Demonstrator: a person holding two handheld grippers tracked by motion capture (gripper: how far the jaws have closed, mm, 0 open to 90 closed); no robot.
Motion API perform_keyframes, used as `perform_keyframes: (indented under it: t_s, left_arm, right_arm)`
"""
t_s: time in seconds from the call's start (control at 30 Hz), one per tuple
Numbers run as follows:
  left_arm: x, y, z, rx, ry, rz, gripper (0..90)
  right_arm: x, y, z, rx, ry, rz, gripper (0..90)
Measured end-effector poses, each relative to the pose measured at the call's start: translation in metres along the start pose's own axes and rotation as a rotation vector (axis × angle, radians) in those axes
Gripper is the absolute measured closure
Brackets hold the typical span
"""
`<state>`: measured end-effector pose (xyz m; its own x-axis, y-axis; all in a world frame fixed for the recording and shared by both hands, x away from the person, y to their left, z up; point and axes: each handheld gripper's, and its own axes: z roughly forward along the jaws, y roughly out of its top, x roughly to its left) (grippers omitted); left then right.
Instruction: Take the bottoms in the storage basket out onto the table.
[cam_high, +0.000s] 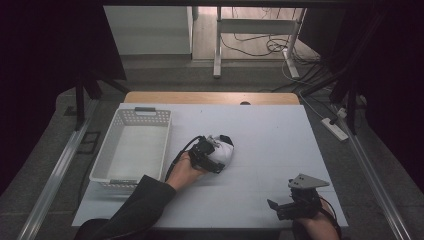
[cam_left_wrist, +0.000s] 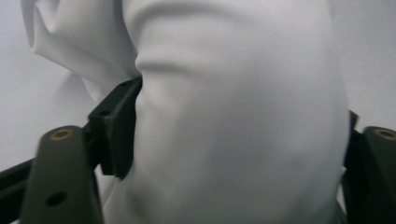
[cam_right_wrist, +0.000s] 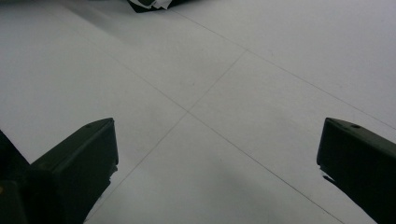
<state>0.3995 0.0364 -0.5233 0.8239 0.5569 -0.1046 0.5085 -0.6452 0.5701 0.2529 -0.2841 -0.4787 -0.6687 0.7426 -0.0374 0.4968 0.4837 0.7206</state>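
A soft white bundle of cloth with a dark patch at its far end lies in the middle of the white table. My left gripper is shut on it. In the left gripper view the black jaws press into both sides of the white cloth, and a loose fold sticks up at the top left. My right gripper rests near the table's front right edge, open, with only bare table between its jaws.
A white slotted basket stands at the left of the table, with nothing visible inside. A wooden strip runs along the table's far edge. Beyond are desk legs, cables and a power strip on the floor.
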Motion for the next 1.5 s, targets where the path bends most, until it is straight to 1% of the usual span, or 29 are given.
perform_keyframes:
  t_s: [0.17, 0.37, 0.4, 0.6, 0.77, 0.83, 0.97, 1.33, 1.5]
  left_arm:
    - [0.001, 0.0, 0.0, -0.011, -0.009, -0.018, 18.7]
    - [0.003, 0.001, -0.002, -0.031, -0.043, -0.035, 13.1]
    - [0.002, 0.001, -0.002, -0.031, -0.041, -0.039, 13.1]
    - [0.001, 0.003, -0.005, -0.027, -0.039, -0.033, 10.1]
    - [0.0, 0.004, -0.008, -0.032, -0.041, -0.034, 7.6]
    - [0.001, 0.004, -0.009, -0.033, -0.04, -0.025, 6.8]
    - [0.0, 0.004, -0.011, -0.04, -0.037, -0.023, 4.3]
    - [-0.002, 0.006, -0.014, -0.044, -0.046, -0.006, 2.1]
    - [-0.003, 0.006, -0.016, -0.05, -0.053, -0.007, 1.9]
  right_arm:
    - [0.0, 0.0, 0.0, 0.001, 0.001, 0.0, 0.0]
    - [0.0, 0.0, 0.0, -0.001, 0.001, -0.001, 0.0]
    - [0.0, 0.0, 0.0, -0.001, 0.001, -0.001, 0.0]
    - [0.0, 0.0, 0.0, 0.0, 0.002, -0.002, 0.0]
    - [0.0, 0.0, 0.0, 0.0, 0.002, -0.002, 0.0]
    - [0.0, 0.0, 0.0, 0.0, 0.003, -0.003, 0.0]
    - [0.0, 0.0, 0.0, 0.0, 0.003, -0.003, 0.0]
    - [0.0, 0.0, 0.0, 0.001, 0.004, -0.003, 0.0]
    - [0.0, 0.0, 0.0, 0.001, 0.005, -0.003, 0.0]
